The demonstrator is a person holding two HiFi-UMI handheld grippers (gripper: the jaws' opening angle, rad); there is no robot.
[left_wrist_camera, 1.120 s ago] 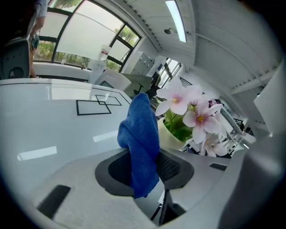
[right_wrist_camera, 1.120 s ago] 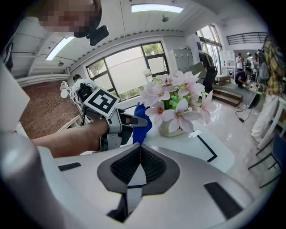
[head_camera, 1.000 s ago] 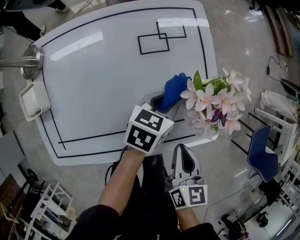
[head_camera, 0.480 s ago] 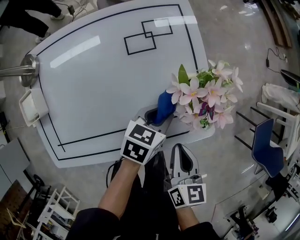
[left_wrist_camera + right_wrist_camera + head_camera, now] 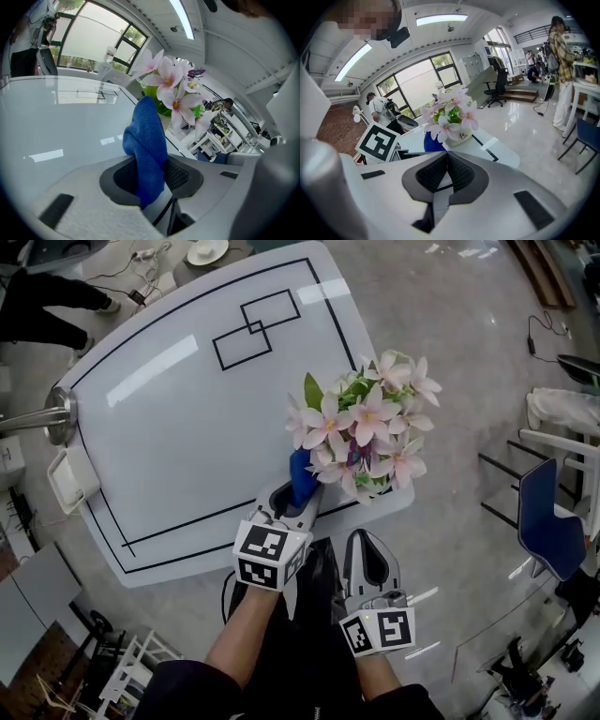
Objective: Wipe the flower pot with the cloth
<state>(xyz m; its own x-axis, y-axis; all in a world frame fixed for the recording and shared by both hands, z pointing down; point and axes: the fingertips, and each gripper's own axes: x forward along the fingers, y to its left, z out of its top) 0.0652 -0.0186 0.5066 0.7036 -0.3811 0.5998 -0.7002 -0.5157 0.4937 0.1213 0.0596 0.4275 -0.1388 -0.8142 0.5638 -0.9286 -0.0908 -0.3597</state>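
A white flower pot [image 5: 462, 136] with pink flowers [image 5: 361, 423] stands near the table's front right corner. The blossoms hide most of the pot in the head view. My left gripper [image 5: 295, 505] is shut on a blue cloth [image 5: 301, 476], which stands up from the jaws just left of the pot. In the left gripper view the blue cloth [image 5: 146, 140] rises between the jaws with the flowers [image 5: 171, 84] right behind it. My right gripper [image 5: 367, 562] hangs off the table's front edge, shut and holding nothing, and points at the pot.
The white table [image 5: 178, 418] carries black outlines, with two overlapping rectangles [image 5: 247, 327] at the back. A white tray [image 5: 67, 479] and a metal stand [image 5: 47, 412] sit at its left edge. A blue chair [image 5: 548, 531] stands on the floor to the right. People stand in the background of the right gripper view.
My left gripper has carried the blue cloth closer to the pot's left side. The head view has swung, so table and flowers sit further left and higher. The right gripper has barely moved.
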